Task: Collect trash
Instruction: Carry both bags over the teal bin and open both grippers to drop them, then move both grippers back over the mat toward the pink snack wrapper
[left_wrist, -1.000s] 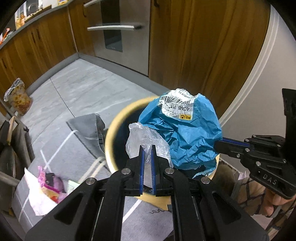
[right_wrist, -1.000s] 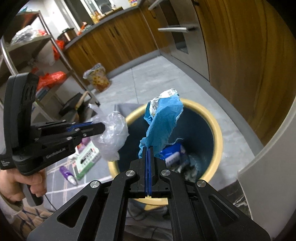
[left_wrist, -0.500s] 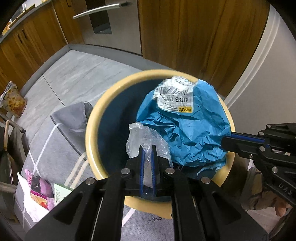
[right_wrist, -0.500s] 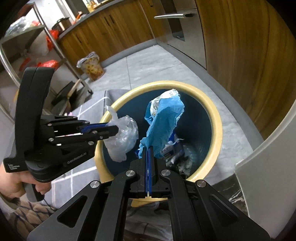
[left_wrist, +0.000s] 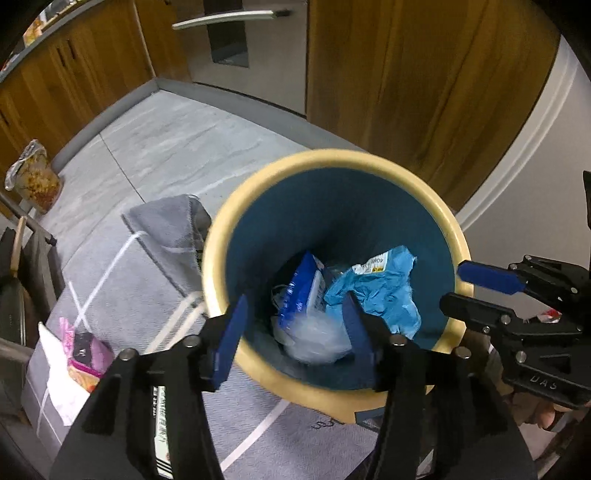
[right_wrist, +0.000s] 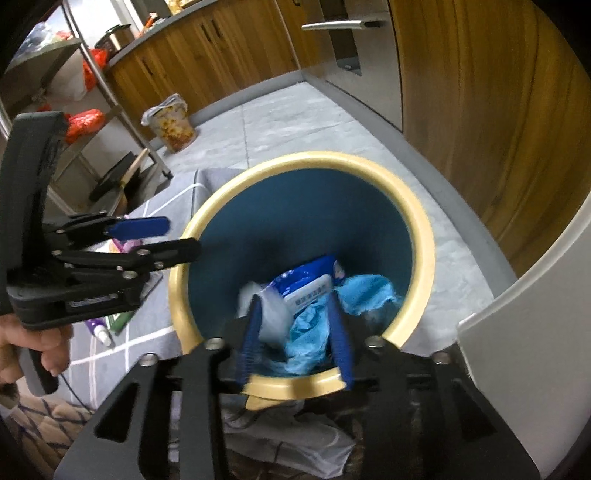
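Bin (left_wrist: 334, 162) sits on the grey floor mat (left_wrist: 122, 273), yellow rim, blue inside, with both grippers over its mouth.

Left gripper (left_wrist: 295, 325): jaws opening, blue pads spread, nothing pinched. Clear plastic bag (left_wrist: 314, 332) lies down in the bin below the gap, apart from both pads.

Right gripper (right_wrist: 295, 332): jaws opening too, pads apart, no grip on anything. Crumpled blue wrapper (right_wrist: 314, 325) lies inside the bin beneath them; from the left wrist view it sits at the right side of the bin floor with its white label up.

Also in the bin: blue-and-white wipes pack (left_wrist: 301, 291), leaning between the clear bag and the blue wrapper, touching both as far as I can tell.

Each gripper shows in the other camera, held at the rim on opposite sides, fingers parted. Hand (right_wrist: 22, 347) on the left gripper's handle shows at the frame edge.

Trash on the mat outside the bin: pink snack packet (left_wrist: 86, 354) on white paper, left of the bin; small purple-and-white tube (right_wrist: 98, 330) beside a green packet near the left gripper. Patterned bag (right_wrist: 170, 123) stands on the tile floor by the wood cabinets (left_wrist: 424, 85), well apart from the bin.
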